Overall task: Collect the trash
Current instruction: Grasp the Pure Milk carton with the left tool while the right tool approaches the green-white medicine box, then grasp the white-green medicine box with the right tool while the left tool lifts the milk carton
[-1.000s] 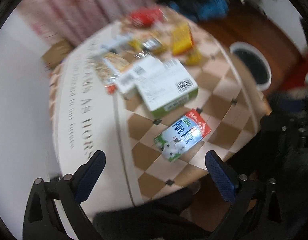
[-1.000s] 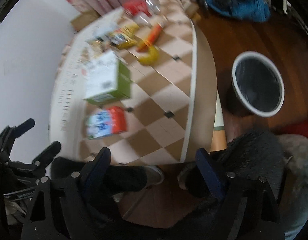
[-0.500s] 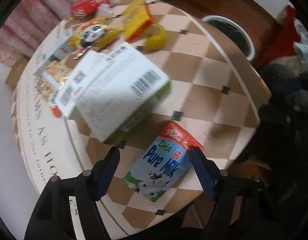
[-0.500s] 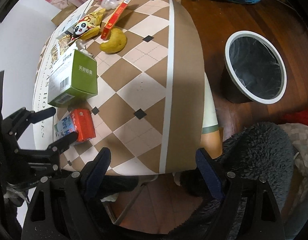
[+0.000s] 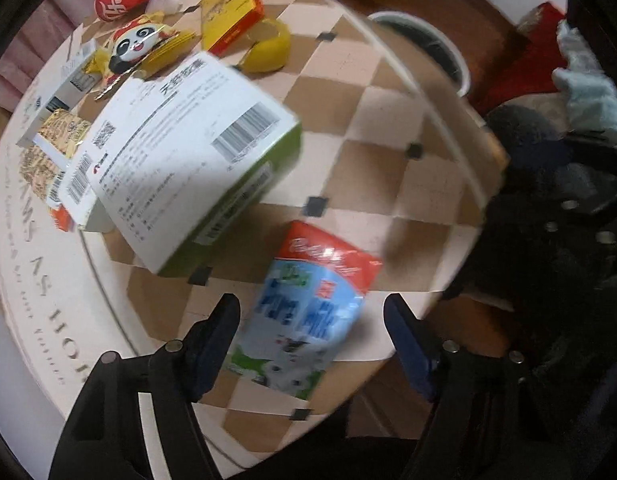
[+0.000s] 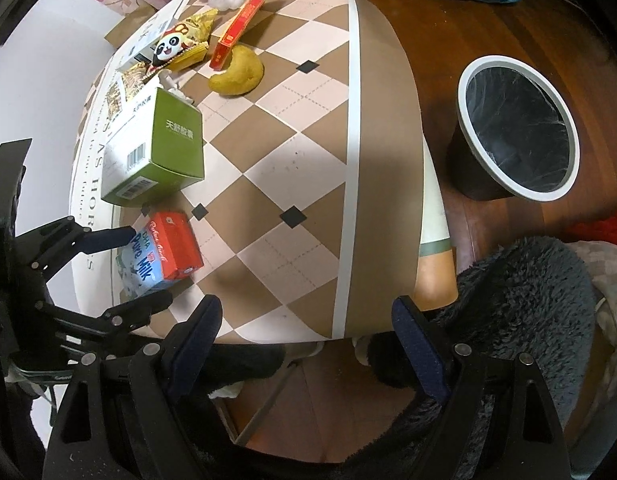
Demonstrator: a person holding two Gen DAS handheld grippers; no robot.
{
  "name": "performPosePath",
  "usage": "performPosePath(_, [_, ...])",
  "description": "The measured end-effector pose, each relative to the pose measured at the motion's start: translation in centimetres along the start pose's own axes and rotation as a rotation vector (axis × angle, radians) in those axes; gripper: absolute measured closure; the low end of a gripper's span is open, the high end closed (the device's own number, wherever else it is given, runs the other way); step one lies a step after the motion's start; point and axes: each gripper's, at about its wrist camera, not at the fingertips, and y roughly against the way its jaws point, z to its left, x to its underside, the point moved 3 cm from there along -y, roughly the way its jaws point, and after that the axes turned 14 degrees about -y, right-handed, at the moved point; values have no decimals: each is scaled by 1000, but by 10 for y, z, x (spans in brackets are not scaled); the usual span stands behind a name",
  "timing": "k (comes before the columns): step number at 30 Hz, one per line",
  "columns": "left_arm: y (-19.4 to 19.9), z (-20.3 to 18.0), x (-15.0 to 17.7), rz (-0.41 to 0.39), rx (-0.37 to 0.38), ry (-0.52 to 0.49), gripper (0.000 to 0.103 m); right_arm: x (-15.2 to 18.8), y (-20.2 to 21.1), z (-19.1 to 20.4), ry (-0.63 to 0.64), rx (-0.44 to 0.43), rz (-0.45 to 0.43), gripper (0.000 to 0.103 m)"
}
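Blue-and-red milk carton [image 5: 308, 320]: lying flat on the checked tablecloth [image 6: 308, 152], near the table's front edge, just beside the green-and-white box [image 6: 164, 152].
Left gripper [image 5: 312, 320]: straddling the carton — jaws part open, pads either side, not pressing.
Right gripper [image 6: 308, 328]: wide open over the table's edge — nothing between its jaws.
Waste bin [image 6: 520, 128]: on the wooden floor, well apart from the carton.

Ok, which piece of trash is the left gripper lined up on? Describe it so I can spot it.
On the checkered table, look at the near edge, just in front of the big green and white box. The milk carton lies flat there, between the left gripper's fingers. It alone is blue and white with a red top and "Pure Milk" lettering.
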Motion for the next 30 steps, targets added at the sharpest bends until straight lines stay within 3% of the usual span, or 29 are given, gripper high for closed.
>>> performPosePath(3, [-7, -6, -1, 18, -16, -3, 32, -1, -5, 4, 8, 14, 0, 15])
performPosePath(4, [-7, -7, -1, 10, -24, 6, 43, -1, -5, 4, 11, 18, 0, 15])
performPosePath(8, [5, -14, 12, -57, -45, 113, 44, -1, -5, 10, 21, 39, -10, 15])
performPosePath(11, [17, -2, 42, -66, -96, 308, 44, -1, 0, 20, 17, 39, -46, 15])
performPosePath(15, [28, 32, 98, -103, -69, 698, 44, -4, 8, 50, 25, -14, -72, 13])
performPosePath(19, [26, 76, 142, -187, -53, 995, 44, -14, 11, 100, 75, -33, -114, 5])
performPosePath(23, [9, 98, 153, -197, -29, 1068, 42, -25, 2, 150, 141, -4, -137, 4])
performPosePath(30, [10, 107, 135, -194, -87, 1039, 45, -40, -36, 199, 229, 152, -128, 3])
